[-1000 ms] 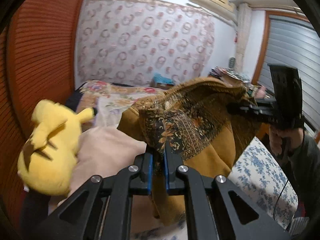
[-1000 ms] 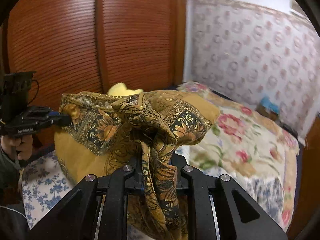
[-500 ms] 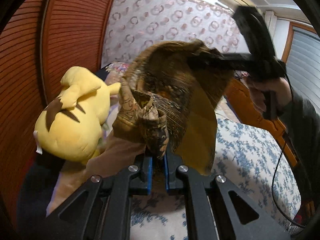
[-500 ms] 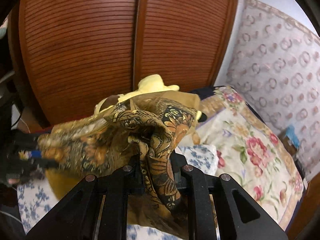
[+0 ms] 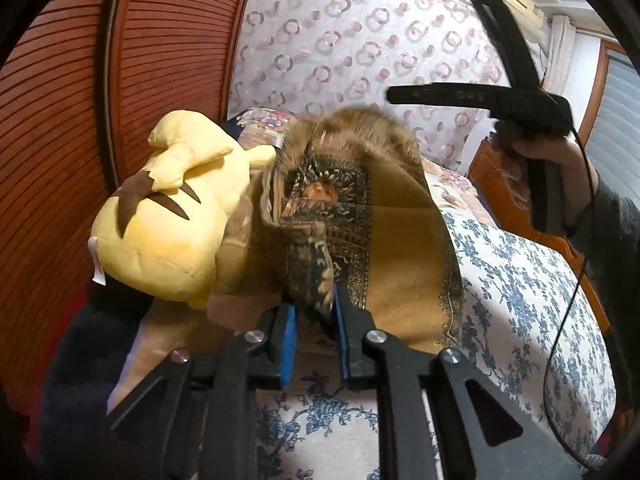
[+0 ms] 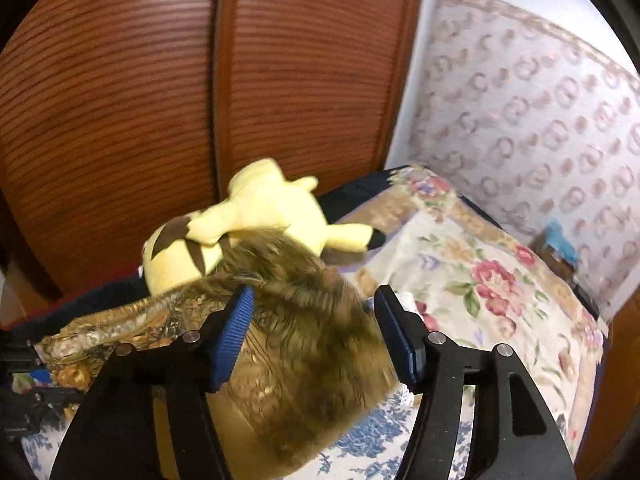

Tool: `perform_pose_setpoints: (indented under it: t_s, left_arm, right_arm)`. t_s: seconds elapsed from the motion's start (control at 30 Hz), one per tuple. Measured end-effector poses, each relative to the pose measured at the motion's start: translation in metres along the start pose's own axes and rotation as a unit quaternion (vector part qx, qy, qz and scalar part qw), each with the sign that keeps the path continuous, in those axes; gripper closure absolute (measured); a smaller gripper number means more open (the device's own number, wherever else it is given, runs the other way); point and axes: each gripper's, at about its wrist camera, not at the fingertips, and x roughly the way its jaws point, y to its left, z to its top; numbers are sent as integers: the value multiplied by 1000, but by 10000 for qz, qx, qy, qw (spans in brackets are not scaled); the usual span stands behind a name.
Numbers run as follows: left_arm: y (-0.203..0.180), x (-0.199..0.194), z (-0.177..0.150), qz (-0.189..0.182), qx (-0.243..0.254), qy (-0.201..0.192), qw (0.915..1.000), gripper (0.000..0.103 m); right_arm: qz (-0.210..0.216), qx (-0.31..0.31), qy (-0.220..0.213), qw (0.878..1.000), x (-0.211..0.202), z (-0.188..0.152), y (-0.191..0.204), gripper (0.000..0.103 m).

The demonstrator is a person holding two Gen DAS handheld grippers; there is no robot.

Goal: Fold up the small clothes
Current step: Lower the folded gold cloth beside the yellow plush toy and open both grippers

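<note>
Right wrist view: right hand-held gripper (image 6: 316,332) now spread, just released the patterned garment (image 6: 304,344). Left hand-held gripper (image 5: 314,320) still pinches its corner; fold laid over.

The patterned cloth (image 6: 304,320) is motion-blurred between the right tongs (image 6: 316,340), hiding its edge. It covers part of the yellow plush toy (image 6: 256,220). The frame edge crops the left tongs (image 6: 24,384).

Mustard-gold garment (image 5: 404,248) with a dark ornate floral border; yellow plush toy (image 5: 168,220) with brown stripes; white bedsheet (image 5: 532,304) printed with blue flowers.
</note>
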Motion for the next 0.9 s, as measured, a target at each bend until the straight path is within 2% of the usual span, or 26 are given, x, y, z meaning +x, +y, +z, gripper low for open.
perform_pose_setpoints:
  t_s: [0.03,0.1,0.2,0.4,0.47,0.57,0.7,0.9]
  left_arm:
    - [1,-2,1,6,11,-26,10000,83]
    - [2,-7,2,-4,31,-96,9999,70]
    - [0,-17,5,34,89,-236,9997,64]
    - [-18,-28,11,167,381,-343,9985,53]
    - [-27,-31,11,101,476,-361,9982,53]
    - [-44,-32,10,-3,623,-376,9974,50]
    - [-73,-37,8,-130,843,-409,9955,48]
    - [-112,-43,4,-215,1031,-464,9934,47]
  right_arm:
    - [-55,70,-54,9999,-5,-3,-3,37]
    - [-206,193,-129,9995,-15,-10,-9,37]
    - [-66,432,-88,9990,-28,-23,-13,37]
    - [-166,747,-213,9968,-69,-60,-12,37]
    - [-241,810,-320,9959,-90,-77,-8,36]
    - [-363,963,-444,9937,-119,-100,-5,26]
    - [-585,1156,-535,9901,-156,-128,-1,19]
    - [-1186,1415,-639,9807,-204,-165,1,18]
